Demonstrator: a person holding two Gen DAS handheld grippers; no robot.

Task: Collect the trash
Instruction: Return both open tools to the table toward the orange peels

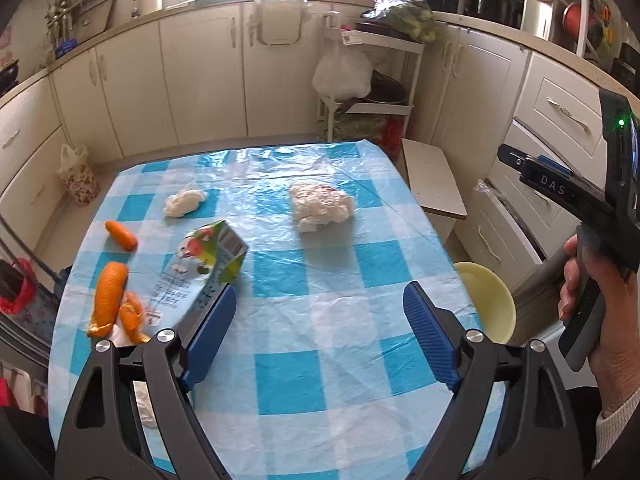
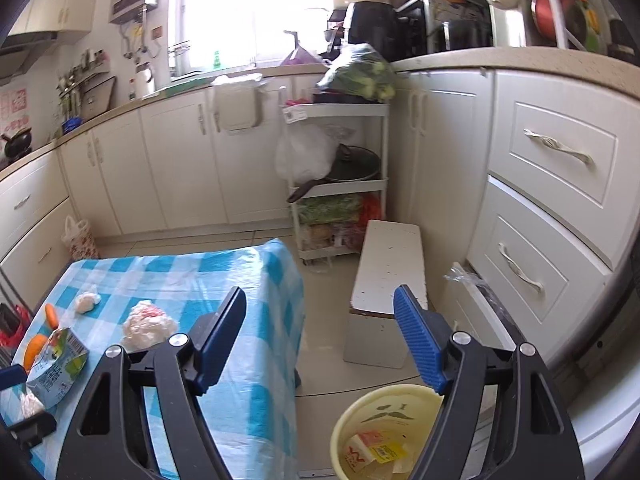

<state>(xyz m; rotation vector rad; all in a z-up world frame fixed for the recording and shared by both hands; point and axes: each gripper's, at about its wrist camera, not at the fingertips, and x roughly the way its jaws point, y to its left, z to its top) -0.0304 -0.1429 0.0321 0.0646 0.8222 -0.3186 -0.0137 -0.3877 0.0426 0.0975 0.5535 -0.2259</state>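
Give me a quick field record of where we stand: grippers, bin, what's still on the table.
left gripper: open, empty, over the table
right gripper: open, empty, above the bin
bin: yellow, on the floor beside the table, already holds a carton and paper
left on table: juice carton, orange peel, carrot piece, small tissue wad, large crumpled wad

bright daylight, blown-out window [image 2: 248, 12] glare (edges fisheye-warped).
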